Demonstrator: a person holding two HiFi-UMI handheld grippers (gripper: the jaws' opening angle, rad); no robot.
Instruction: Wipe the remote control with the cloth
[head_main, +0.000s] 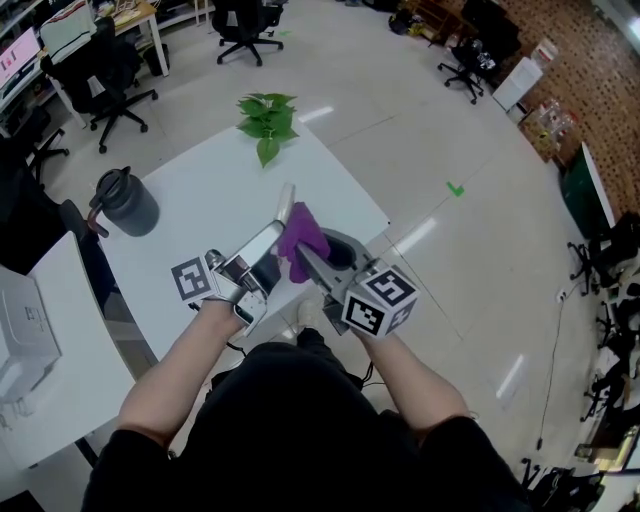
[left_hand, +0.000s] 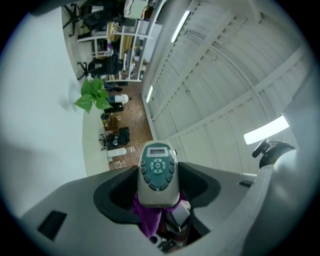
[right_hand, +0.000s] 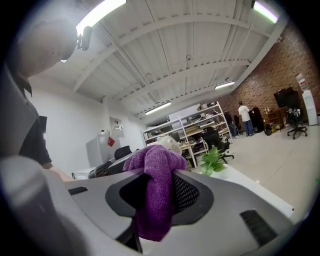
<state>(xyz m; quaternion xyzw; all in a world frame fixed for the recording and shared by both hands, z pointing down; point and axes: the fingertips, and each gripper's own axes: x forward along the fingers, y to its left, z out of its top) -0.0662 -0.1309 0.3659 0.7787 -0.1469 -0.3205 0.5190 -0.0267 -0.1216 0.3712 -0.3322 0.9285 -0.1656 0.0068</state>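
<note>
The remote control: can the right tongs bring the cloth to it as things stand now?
Probably yes. The left tongs hold the remote control up, and the cloth in the right tongs seems to lie against it; nothing stands between.

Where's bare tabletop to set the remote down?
Bare: middle of the white table, between the plant at its far corner and the dark jug on its left. Crowded: the near right edge, where remote and cloth are held.
</note>
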